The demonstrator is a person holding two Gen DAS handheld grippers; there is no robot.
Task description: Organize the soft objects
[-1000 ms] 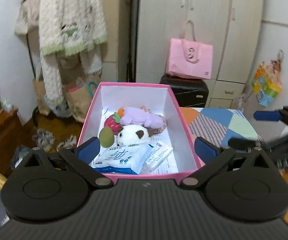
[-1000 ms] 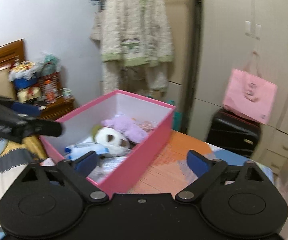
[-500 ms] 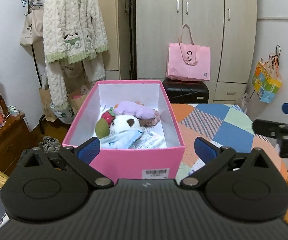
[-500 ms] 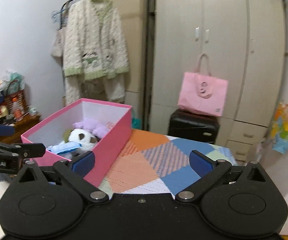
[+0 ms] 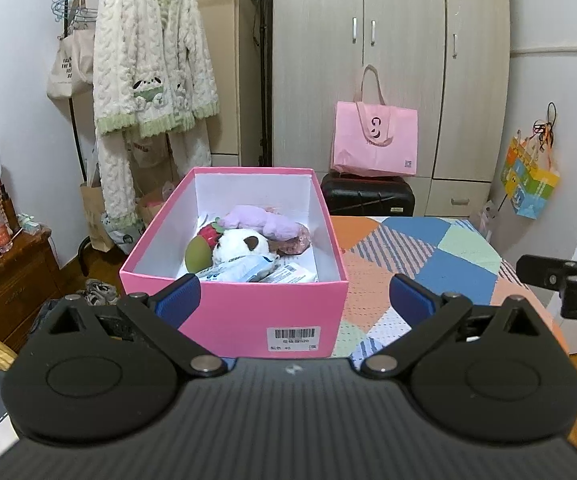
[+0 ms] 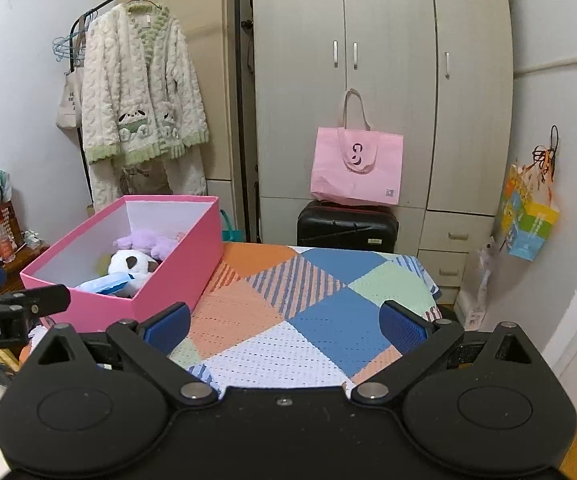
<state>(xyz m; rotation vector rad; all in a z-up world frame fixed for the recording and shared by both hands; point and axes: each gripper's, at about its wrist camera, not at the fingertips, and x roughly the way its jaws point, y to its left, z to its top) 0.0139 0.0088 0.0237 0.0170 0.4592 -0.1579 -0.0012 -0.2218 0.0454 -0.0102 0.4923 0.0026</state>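
Pink box (image 5: 244,312) on the patchwork table (image 5: 428,256), long axis running away from the left gripper (image 5: 292,296), soft toys (image 5: 248,236) inside. Both the left gripper and the right gripper (image 6: 284,324) are spread wide, holding nothing. A black suitcase (image 6: 346,226) stands beyond the table.

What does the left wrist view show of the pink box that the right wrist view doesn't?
Only the left wrist view shows the barcode label on the pink box, plus the red strawberry toy and green ball inside. Only the right wrist view shows the box's long outer side. Both show the purple plush, the panda plush, the blue-and-white packet and the patchwork cloth.
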